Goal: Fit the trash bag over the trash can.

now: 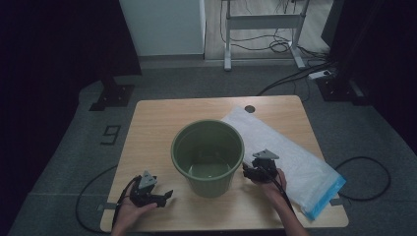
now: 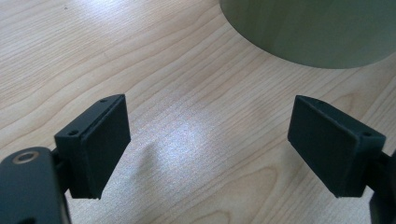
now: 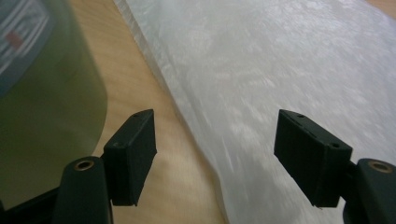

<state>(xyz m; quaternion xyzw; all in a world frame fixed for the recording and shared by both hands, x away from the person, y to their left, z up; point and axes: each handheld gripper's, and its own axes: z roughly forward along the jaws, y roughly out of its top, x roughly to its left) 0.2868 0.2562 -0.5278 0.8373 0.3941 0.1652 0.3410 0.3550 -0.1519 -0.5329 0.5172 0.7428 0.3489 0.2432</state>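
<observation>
Right gripper (image 3: pixel 215 158) agape beside bucket (image 3: pixel 42 116)

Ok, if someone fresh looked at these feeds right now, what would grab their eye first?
Probably the green bucket standing upright in the middle of the wooden table, open at the top. Next, the white plastic bag with a blue edge, lying flat to the bucket's right and reaching the table's near right corner. The left gripper sits open near the bucket's left, and the right gripper, jaws apart, hangs over the bag's edge.
</observation>
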